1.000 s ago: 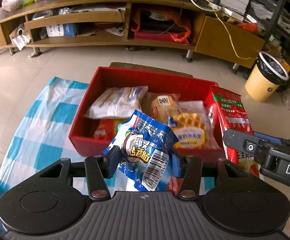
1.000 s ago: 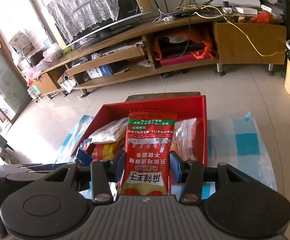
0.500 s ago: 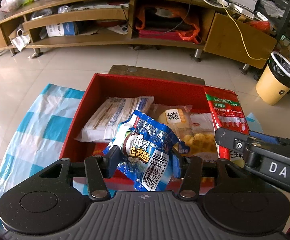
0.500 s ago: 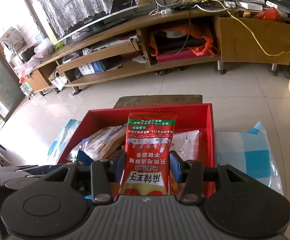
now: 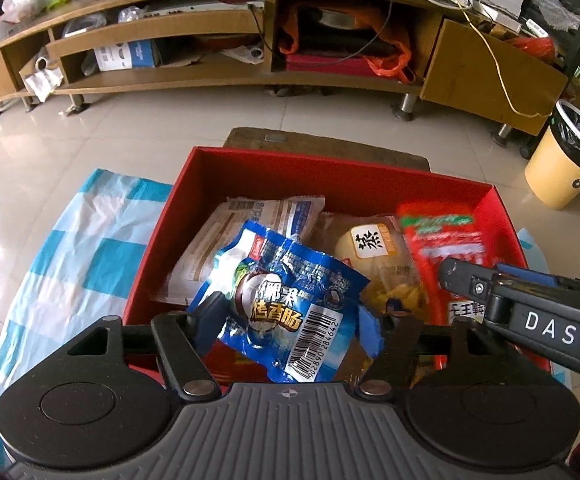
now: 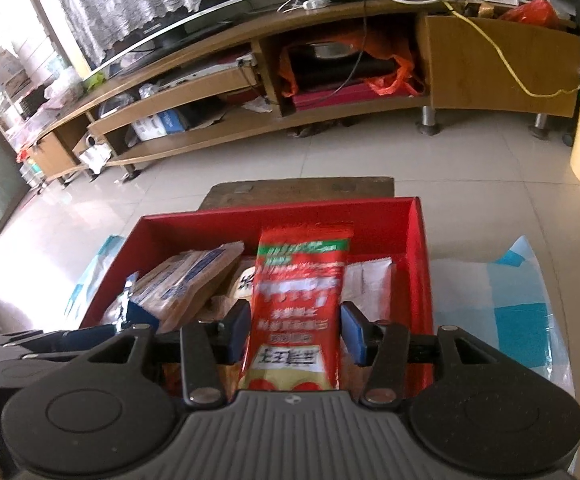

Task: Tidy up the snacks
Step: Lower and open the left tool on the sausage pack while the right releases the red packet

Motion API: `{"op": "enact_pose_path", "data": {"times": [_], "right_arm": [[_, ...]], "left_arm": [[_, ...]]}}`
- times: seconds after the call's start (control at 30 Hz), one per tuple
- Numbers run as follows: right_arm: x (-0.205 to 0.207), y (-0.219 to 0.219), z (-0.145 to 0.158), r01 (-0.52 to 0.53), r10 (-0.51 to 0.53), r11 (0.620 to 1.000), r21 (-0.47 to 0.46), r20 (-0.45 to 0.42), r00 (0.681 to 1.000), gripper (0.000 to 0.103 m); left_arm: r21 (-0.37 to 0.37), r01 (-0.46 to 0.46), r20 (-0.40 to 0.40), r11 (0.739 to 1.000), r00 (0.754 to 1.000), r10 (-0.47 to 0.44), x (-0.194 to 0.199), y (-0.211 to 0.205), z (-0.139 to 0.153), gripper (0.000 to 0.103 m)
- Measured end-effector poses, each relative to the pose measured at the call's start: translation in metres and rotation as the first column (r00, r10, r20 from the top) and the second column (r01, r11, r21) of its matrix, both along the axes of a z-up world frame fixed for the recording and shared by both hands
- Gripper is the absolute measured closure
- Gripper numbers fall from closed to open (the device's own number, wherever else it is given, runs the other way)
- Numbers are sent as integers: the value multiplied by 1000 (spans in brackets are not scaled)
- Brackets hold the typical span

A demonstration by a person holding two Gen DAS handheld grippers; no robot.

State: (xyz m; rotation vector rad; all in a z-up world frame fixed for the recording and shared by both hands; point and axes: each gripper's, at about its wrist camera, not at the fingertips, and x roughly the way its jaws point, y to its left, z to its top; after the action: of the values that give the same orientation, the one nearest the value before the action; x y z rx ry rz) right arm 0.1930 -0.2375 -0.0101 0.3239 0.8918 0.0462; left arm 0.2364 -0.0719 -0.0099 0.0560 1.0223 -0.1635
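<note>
A red open box (image 5: 330, 164) (image 6: 273, 216) holds several snack packets, among them a beige pack (image 5: 241, 240) and a bun in clear wrap (image 5: 370, 244). My left gripper (image 5: 290, 320) hangs over the box's near edge. Its jaws are opening, and a blue snack packet (image 5: 290, 300) sits loosely between the spread pads. My right gripper (image 6: 296, 332) is over the box's right half, shut on a red snack packet (image 6: 298, 280) (image 5: 438, 236) that stands upright and looks blurred; its jaws are just starting to part. Each gripper shows at the edge of the other's view.
The box rests on a blue-and-white checked cloth (image 5: 69, 260) (image 6: 502, 292) on a tiled floor, with a low wooden board (image 5: 322, 146) just beyond it. A long cluttered TV cabinet (image 5: 249, 20) runs along the back. A yellow bin (image 5: 562, 168) stands at the right.
Both grippers have moved forward and down over the red box with their packets. The left fingers have spread apart around the blue packet. The red packet now looks blurred.
</note>
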Motion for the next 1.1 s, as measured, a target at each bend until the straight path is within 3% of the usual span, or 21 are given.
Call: {"op": "enact_pose_path", "data": {"times": [0.8, 0.9, 0.97, 1.03, 1.1], "right_arm": [[1, -1, -6, 1, -1, 1000, -3, -5, 1000, 55], [2, -4, -6, 7, -7, 999, 33, 5, 1000, 55], [1, -9, -6, 9, -12, 993, 118, 23, 1000, 53], [1, -16, -6, 19, -26, 977, 214, 29, 999, 38], [1, -19, -5, 31, -38, 973, 228, 27, 999, 33]], "left_arm": [[45, -18, 37, 999, 999, 16, -1, 0, 4, 21], [36, -26, 40, 999, 999, 25, -1, 3, 6, 21], [32, -32, 40, 999, 999, 30, 0, 5, 7, 20], [18, -32, 39, 999, 999, 31, -1, 8, 9, 18], [19, -30, 44, 999, 999, 29, -4, 9, 11, 18]]}}
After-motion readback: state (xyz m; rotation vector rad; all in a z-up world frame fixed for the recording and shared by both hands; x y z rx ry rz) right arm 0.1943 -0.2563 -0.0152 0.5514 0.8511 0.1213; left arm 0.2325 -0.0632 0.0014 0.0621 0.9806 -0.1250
